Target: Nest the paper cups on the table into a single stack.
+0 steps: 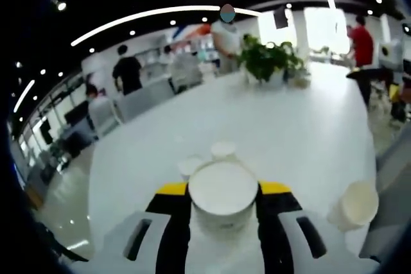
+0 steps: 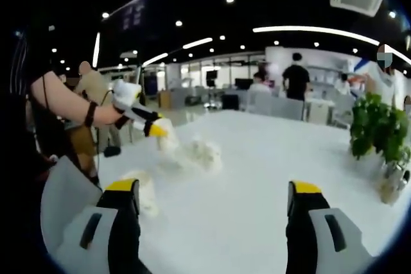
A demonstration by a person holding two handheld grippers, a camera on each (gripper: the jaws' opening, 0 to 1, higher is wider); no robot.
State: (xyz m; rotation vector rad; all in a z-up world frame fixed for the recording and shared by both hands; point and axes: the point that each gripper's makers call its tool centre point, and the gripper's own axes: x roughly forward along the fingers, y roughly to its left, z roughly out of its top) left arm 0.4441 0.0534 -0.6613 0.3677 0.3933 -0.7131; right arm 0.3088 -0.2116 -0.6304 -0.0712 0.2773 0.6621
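Paper cups are the whole game here, and the left hand-held gripper (image 1: 223, 197) already has one: a white paper cup (image 1: 222, 192) sits clamped between its yellow-tipped jaws, mouth facing the camera. Two more cups (image 1: 212, 157) stand on the white tabletop (image 1: 289, 126) just past it at about 12 o'clock, close together, and another cup (image 1: 355, 205) lies tipped over at about 3 o'clock, well apart from the rest.

In the right gripper view the right hand-held gripper (image 2: 215, 200) hangs with jaws spread wide and nothing between them. The person's other arm reaches in from 9 o'clock, and the cups (image 2: 192, 151) show there as a blurry white cluster on the tabletop, too smeared to count.

On handling, these look like thin, featherweight things: they'll crush or go oval if squeezed hard, and a light bump would likely send one rolling. Probably best to pinch across the side wall below the rolled rim, where it's stiffest, and go gently. The tipped one looks trickiest, since it may roll away from the jaws.
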